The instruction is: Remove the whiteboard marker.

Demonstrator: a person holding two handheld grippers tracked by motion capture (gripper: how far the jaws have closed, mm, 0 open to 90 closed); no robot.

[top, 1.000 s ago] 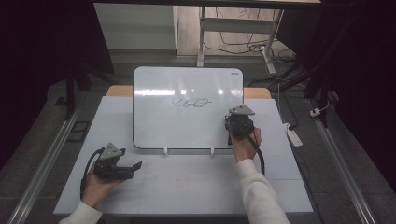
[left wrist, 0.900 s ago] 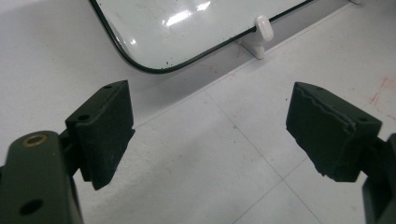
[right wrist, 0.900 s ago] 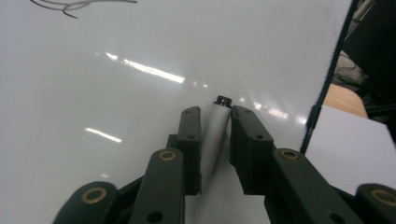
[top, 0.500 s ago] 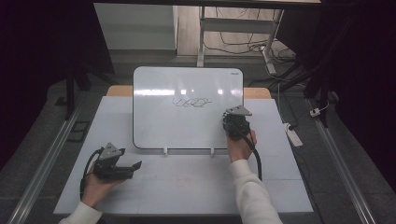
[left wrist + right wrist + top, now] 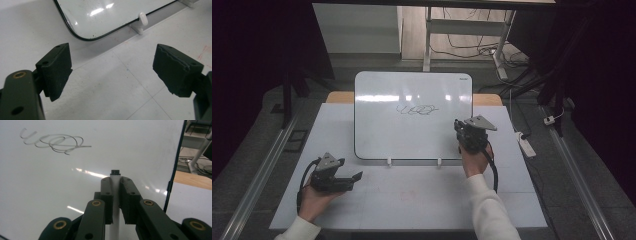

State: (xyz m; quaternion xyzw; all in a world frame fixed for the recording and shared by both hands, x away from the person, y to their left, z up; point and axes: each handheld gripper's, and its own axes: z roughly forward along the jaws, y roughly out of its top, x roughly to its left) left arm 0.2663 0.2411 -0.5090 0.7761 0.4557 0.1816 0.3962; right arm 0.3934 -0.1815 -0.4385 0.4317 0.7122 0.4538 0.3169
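Whiteboard [image 5: 412, 115] stands propped on the table [image 5: 412, 200], bearing a black scribble [image 5: 417, 109]. Right gripper [image 5: 115, 185] is clamped on a white marker [image 5: 115, 175] before the board. Left gripper [image 5: 110, 72] rests with jaws wide apart.

high view: above near side, looks forward and down on the white rectangular table [image 5: 412, 200] | left gripper view: low, close over tabletop, facing glossy white black-edged whiteboard [image 5: 105, 15] near left corner | right gripper view: close, facing board's right part | shared: whiteboard.
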